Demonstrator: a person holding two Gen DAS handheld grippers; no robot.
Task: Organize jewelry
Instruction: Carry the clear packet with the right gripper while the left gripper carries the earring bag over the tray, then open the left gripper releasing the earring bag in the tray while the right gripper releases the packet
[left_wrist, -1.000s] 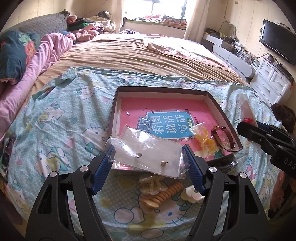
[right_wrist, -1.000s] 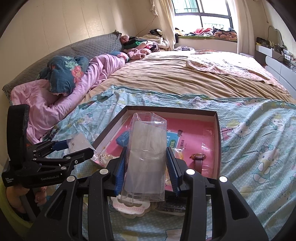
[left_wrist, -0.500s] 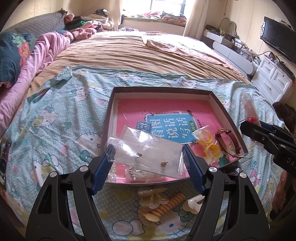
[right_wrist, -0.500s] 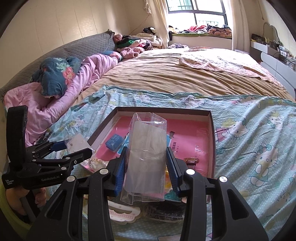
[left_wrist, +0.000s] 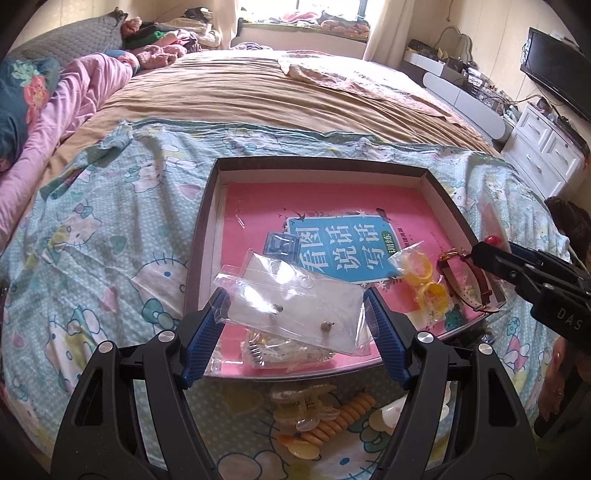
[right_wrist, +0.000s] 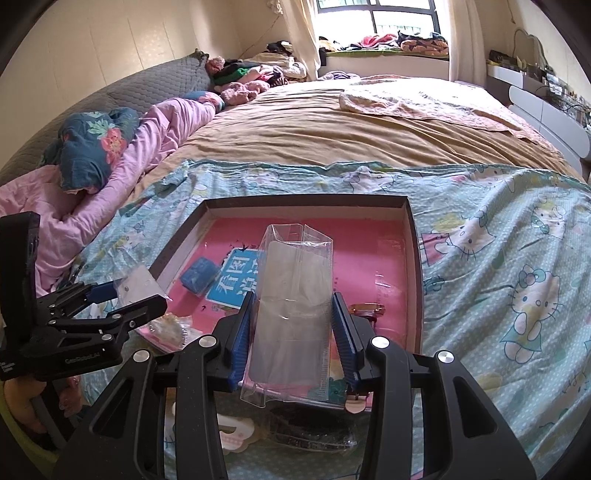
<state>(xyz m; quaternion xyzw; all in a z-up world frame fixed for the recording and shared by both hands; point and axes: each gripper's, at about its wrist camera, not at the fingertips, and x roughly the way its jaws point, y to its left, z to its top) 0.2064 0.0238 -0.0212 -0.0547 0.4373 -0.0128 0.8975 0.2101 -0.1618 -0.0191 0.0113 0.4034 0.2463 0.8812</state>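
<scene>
Earring bag (left_wrist: 291, 306), clear plastic with two studs, is pinched between the blue pads of the left gripper (left_wrist: 295, 317) above the near edge of the shallow box (left_wrist: 317, 164) on the bed (left_wrist: 110, 229). Right gripper (right_wrist: 293, 332) clamps an empty clear plastic sleeve (right_wrist: 293, 295) upright over the same box. Inside lie a watch (left_wrist: 467, 280), yellow rings (left_wrist: 428, 282) and a blue pouch (right_wrist: 199, 275).

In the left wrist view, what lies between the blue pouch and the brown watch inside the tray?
Between the blue pouch and the brown watch lie the blue booklet label and a clear bag of yellow rings, seen in the left wrist view.
</scene>
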